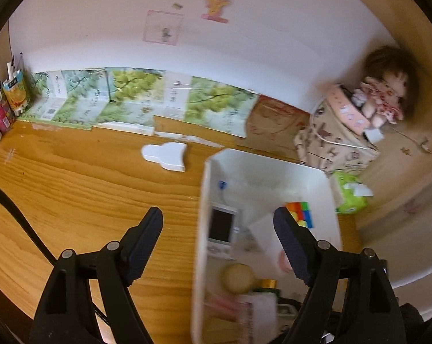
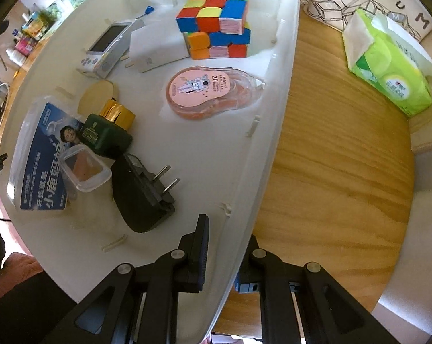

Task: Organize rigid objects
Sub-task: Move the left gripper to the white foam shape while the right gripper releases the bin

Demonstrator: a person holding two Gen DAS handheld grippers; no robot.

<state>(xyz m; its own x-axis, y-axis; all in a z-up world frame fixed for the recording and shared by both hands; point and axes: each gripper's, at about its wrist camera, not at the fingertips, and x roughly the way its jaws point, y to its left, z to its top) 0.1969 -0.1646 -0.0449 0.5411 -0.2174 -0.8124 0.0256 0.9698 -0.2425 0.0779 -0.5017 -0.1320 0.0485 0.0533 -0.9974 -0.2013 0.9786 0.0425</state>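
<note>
A white plastic bin (image 2: 276, 114) stands on the wooden table and holds several rigid items. Among them are a colourful puzzle cube (image 2: 216, 25), a pink correction tape (image 2: 213, 94), a white handheld game console (image 2: 110, 48), a black plug adapter (image 2: 143, 195) and a green bottle with a gold cap (image 2: 107, 134). My right gripper (image 2: 227, 229) is shut on the bin's near wall, one finger inside and one outside. In the left wrist view my left gripper (image 1: 217, 211) hangs open and empty above the bin's left rim (image 1: 201, 243), with the console (image 1: 221, 226) and cube (image 1: 300, 213) below.
A white foam cut-out (image 1: 166, 156) lies on the table left of the bin. A green tissue pack (image 2: 388, 66) and a printed cloth bag (image 1: 330, 143) with a doll (image 1: 385, 97) sit to the right. Drink cartons (image 1: 15, 94) stand at the far left by the wall.
</note>
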